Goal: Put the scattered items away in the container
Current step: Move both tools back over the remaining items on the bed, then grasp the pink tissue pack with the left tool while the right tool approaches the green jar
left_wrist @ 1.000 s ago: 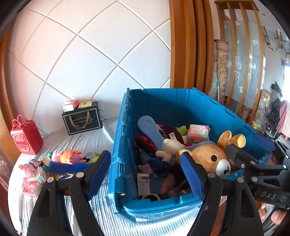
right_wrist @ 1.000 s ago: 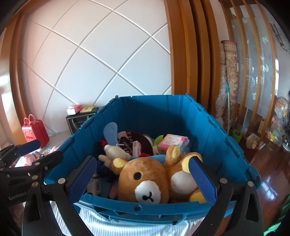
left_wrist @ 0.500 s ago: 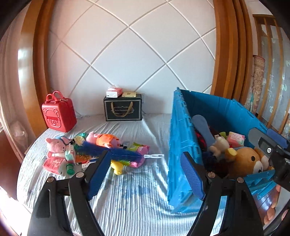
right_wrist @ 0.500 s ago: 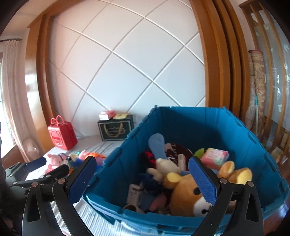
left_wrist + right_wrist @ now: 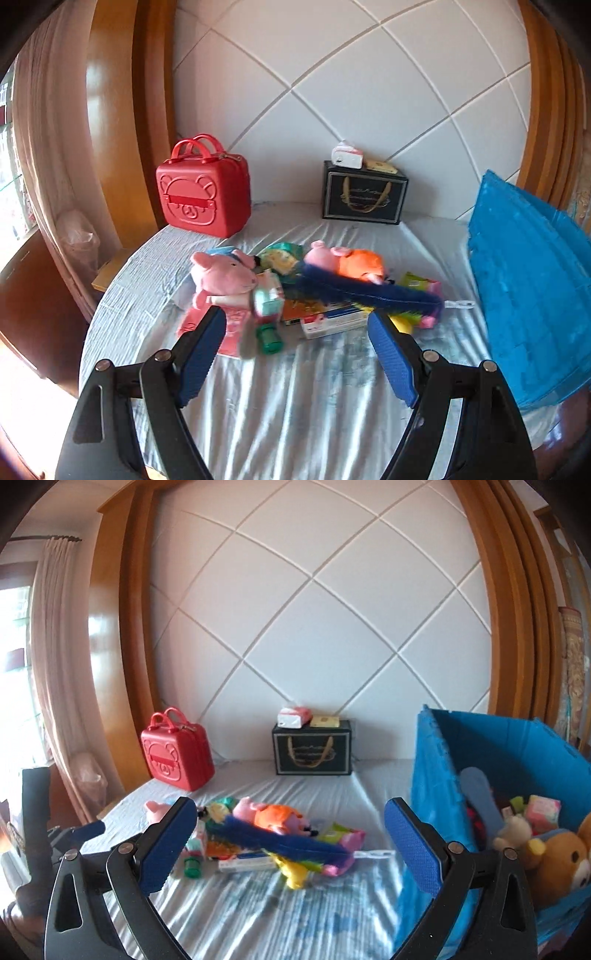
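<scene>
Blue fuzzy duster [image 5: 369, 293] lies crosswise just beyond your left gripper [image 5: 297, 360], whose empty jaws stand apart.

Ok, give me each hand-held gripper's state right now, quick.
Left hand-held gripper: open, holding nothing.
Right hand-held gripper: open, holding nothing.

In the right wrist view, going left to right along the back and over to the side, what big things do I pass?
Red bear-face case → black gift box → blue container → brown teddy bear inside it.
</scene>
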